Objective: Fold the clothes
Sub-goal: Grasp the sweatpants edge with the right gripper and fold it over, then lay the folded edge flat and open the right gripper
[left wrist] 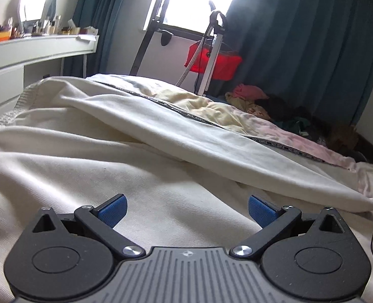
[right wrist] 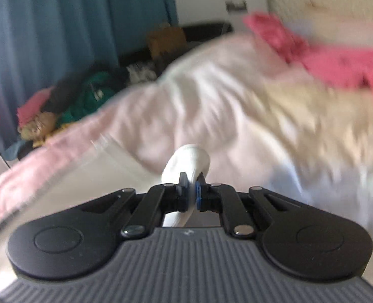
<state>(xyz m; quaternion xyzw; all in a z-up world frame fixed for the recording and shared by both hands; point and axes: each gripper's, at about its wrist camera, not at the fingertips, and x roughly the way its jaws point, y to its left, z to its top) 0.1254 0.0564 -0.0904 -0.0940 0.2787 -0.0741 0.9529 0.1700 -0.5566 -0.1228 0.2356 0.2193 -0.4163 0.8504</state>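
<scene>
A large cream garment (left wrist: 126,136) lies spread over the bed, with one panel folded across it and stretched to a point at the far right. My left gripper (left wrist: 187,210) hovers low over the cloth, open, its blue pads (left wrist: 114,209) wide apart with nothing between them. In the right wrist view, which is blurred by motion, my right gripper (right wrist: 191,189) is shut on a bunched edge of the cream garment (right wrist: 186,160) that bulges out in front of the fingers.
A pale pink and yellow bedcover (left wrist: 274,126) lies beyond the garment. A pile of mixed clothes (left wrist: 267,103) sits by the teal curtain (left wrist: 300,38). A white dresser (left wrist: 35,53) stands at left, a garment steamer stand (left wrist: 211,50) by the window. A pink cloth (right wrist: 338,60) lies at right.
</scene>
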